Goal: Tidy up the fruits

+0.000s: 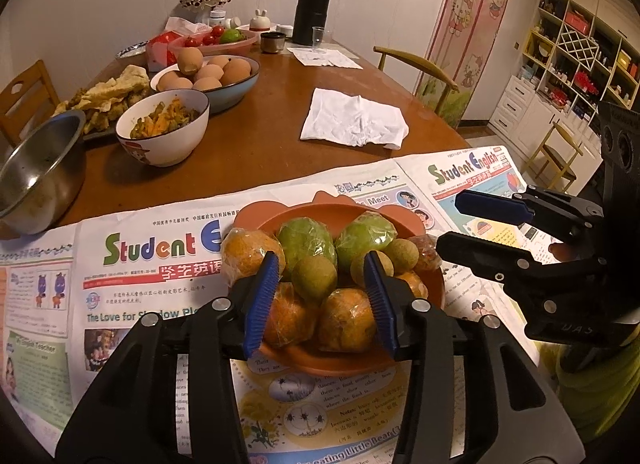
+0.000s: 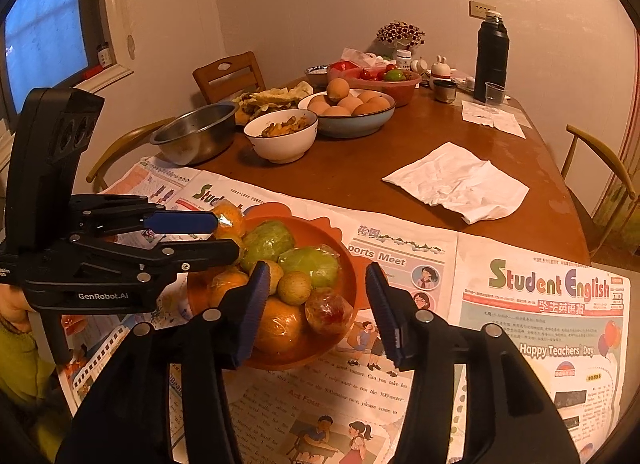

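An orange plate [image 1: 340, 360] [image 2: 354, 264] on newspaper holds a pile of fruit: two green film-wrapped fruits [image 1: 306, 240], several wrapped oranges [image 1: 348, 320], small round brown-green fruits [image 1: 314, 278] and a reddish wrapped one [image 2: 328, 312]. My left gripper [image 1: 320, 300] hovers over the plate's near side, open, its blue pads apart and pressing on nothing. In the right wrist view the left gripper [image 2: 227, 236] has its tips beside an orange [image 2: 230, 218] at the plate's left rim. My right gripper [image 2: 320, 304] stands open at the plate's right side, seen side-on as the right gripper [image 1: 448, 222].
Newspaper sheets [image 1: 152, 248] cover the near table edge. Beyond lie a white napkin [image 1: 356, 120], a steel bowl [image 1: 40, 176], a food bowl [image 1: 164, 132], a bowl of eggs [image 1: 212, 76], a black thermos [image 1: 312, 4] and a plastic cup [image 1: 319, 38]. Chairs surround the table.
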`<state>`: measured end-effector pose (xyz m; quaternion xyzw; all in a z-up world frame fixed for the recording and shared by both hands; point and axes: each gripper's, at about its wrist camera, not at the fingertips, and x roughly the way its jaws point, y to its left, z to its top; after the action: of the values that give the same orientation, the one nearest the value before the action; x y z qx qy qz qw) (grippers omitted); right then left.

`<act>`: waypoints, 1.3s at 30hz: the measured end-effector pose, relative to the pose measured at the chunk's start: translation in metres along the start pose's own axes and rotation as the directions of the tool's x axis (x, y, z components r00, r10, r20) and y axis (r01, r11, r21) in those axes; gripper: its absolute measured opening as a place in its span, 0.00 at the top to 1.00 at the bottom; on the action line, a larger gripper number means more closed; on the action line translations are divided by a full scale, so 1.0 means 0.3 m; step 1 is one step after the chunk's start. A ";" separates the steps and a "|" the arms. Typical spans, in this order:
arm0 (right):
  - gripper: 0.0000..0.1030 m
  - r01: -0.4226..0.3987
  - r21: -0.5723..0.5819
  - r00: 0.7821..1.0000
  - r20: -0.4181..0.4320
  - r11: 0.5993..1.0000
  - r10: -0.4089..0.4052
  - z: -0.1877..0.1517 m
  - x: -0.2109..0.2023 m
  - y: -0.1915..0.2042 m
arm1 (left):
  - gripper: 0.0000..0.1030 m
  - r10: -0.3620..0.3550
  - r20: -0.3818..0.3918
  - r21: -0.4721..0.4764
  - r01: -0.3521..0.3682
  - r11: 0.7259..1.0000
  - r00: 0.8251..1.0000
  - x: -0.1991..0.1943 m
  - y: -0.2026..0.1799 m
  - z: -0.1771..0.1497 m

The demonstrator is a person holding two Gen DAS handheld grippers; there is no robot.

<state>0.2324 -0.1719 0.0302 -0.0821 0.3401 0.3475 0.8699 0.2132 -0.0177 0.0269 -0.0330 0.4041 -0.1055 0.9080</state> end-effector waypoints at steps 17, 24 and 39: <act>0.17 0.019 0.017 0.996 0.082 1.000 -0.020 -0.019 -0.156 0.036 | 0.29 0.038 0.082 -0.018 -0.037 0.999 0.996 -0.143 -0.028 -0.022; 0.10 0.034 0.009 0.993 0.110 0.999 -0.035 -0.030 -0.218 0.070 | 0.18 0.059 0.116 -0.039 -0.055 0.998 0.992 -0.218 -0.028 -0.056; 0.05 0.069 0.007 0.991 0.119 0.998 -0.069 -0.088 -0.286 0.119 | 0.09 0.131 0.132 -0.073 -0.122 0.990 0.982 -0.312 -0.031 -0.158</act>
<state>0.1496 -0.2024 0.0693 -0.0719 0.2852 0.3211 0.9002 0.1156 -0.0052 0.0644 -0.0437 0.3454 -0.0318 0.9369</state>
